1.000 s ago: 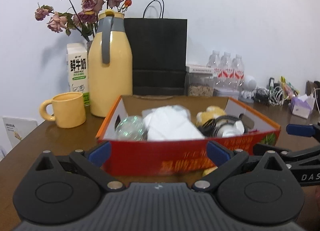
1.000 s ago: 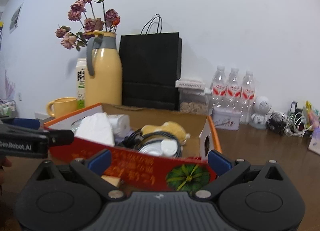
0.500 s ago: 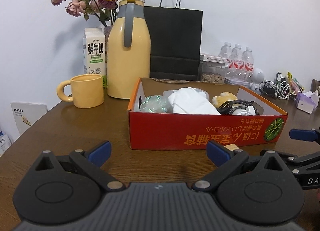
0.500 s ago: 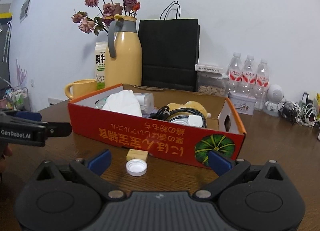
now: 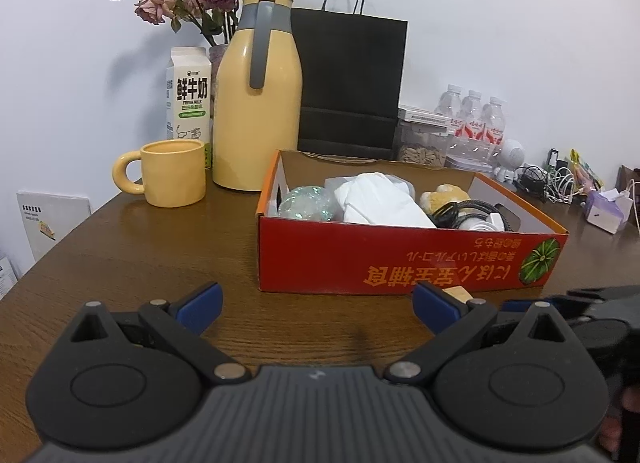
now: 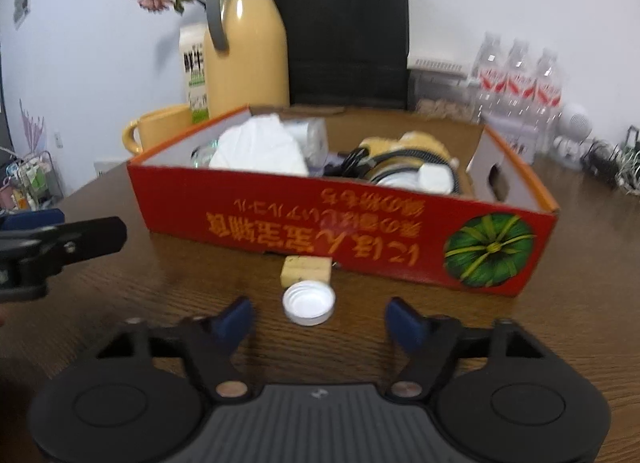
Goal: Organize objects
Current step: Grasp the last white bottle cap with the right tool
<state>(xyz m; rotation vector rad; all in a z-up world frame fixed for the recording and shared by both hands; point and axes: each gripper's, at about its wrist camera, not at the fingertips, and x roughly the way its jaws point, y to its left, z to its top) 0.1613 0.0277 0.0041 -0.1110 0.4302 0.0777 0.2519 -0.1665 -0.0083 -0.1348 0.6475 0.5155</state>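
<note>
Right claw (image 6: 318,317) is closing, tips low over the bench (image 6: 580,263), and the white bottle cap (image 6: 308,302) lies just ahead of the gap, not yet between the pads, nothing pressed. Just beyond the cap, a small tan block (image 6: 306,271) sits against the front wall of the red box (image 6: 340,223).

Left claw (image 5: 316,305) stands wide with only bare bench (image 5: 140,255) between its tips. From this side the cap is out of sight and only a corner of the tan block (image 5: 460,294) peeks past the right-hand fingertip (image 5: 436,309); the right claw's dark frame crowds the lower right edge, cut off.

The red box (image 5: 400,263) holds white cloth (image 5: 380,199), a shiny crumpled ball (image 5: 306,203), a yellow plush toy (image 5: 444,195) and black cable (image 5: 460,209). The left view shows the ball clearly; the right view, blurred, mostly hides it behind the cloth.

Toward the far edge: yellow mug (image 5: 172,173), yellow jug (image 5: 256,103), milk carton (image 5: 188,95), black paper bag (image 5: 348,83), water bottles (image 5: 474,119).
</note>
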